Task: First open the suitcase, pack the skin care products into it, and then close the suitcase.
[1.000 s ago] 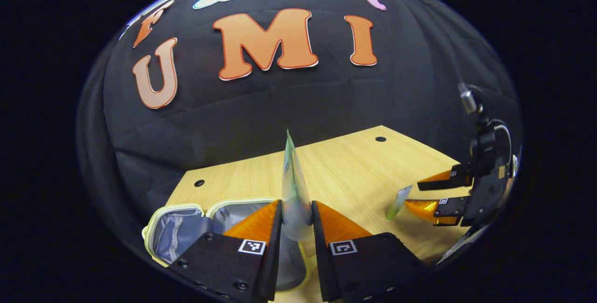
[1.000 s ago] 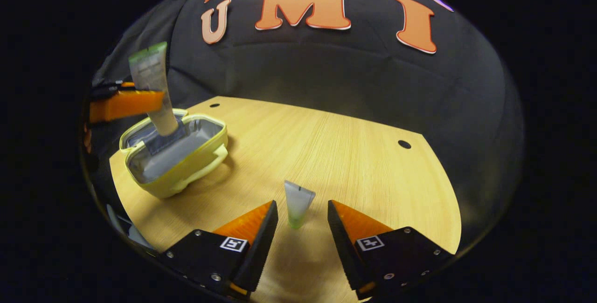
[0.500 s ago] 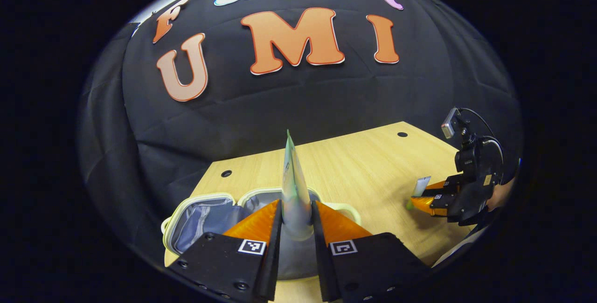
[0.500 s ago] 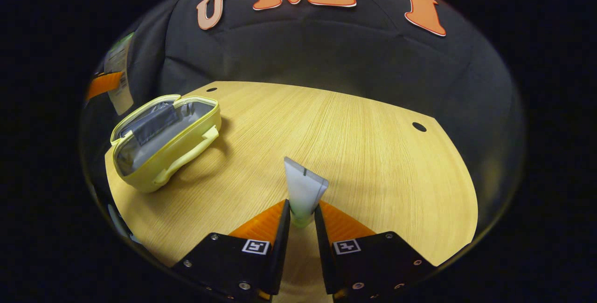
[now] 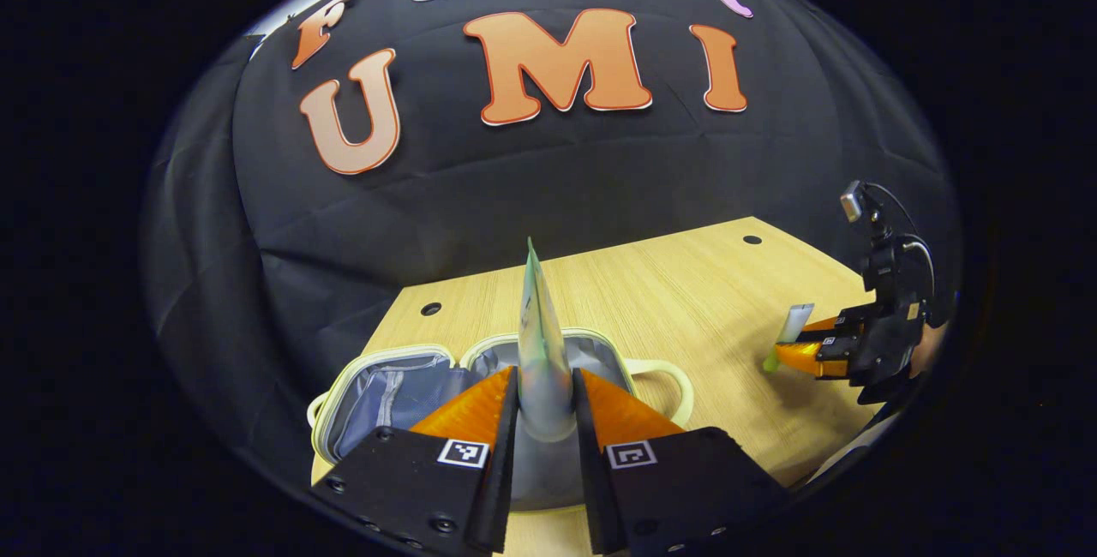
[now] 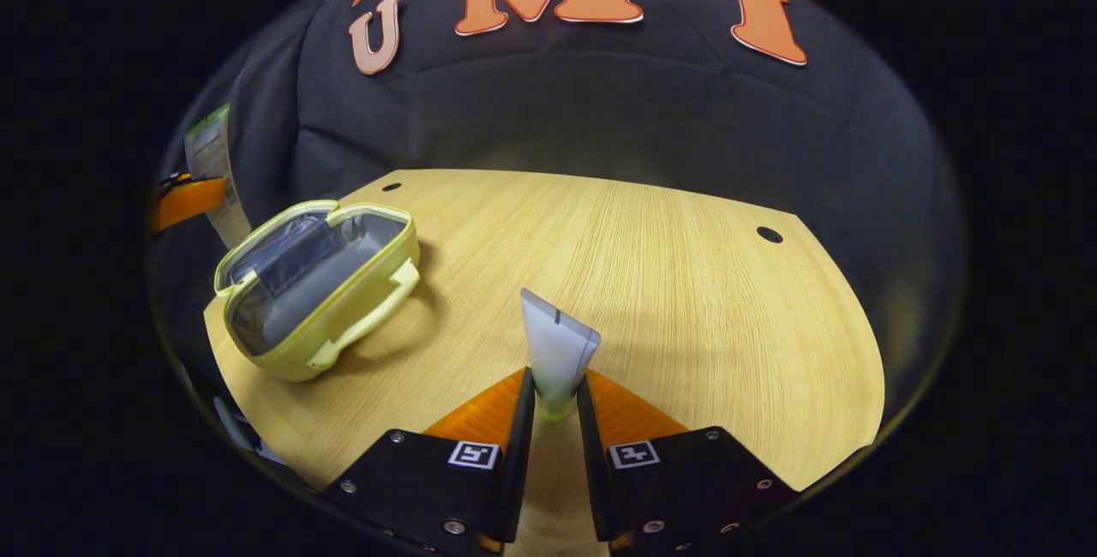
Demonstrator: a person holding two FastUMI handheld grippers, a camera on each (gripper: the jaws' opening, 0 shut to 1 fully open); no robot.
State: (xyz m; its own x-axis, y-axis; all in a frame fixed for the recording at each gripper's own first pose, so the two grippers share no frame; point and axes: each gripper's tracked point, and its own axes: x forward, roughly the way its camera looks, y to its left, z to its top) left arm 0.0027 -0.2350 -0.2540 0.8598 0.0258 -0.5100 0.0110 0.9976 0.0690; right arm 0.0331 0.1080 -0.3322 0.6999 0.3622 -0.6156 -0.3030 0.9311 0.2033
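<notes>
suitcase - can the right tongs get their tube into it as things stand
Probably yes: the suitcase lies open, and bare table separates it from the right tongs. The left tongs, holding a tube over it, may crowd the opening.

The table (image 6: pixel 651 283) is seen to be of pale wood with a fine straight grain and a matt finish. The suitcase (image 6: pixel 343 321) is covered in smooth, pale yellow material with a slight sheen, and is lined with grey cloth (image 5: pixel 386 381). Both tubes (image 5: pixel 542 351) (image 6: pixel 557 351) look to be of soft, smooth plastic. The fingers (image 5: pixel 467 411) are faced with ribbed orange plastic and backed with matt black plastic. The wall (image 5: pixel 531 188) is of creased black cloth.
</notes>
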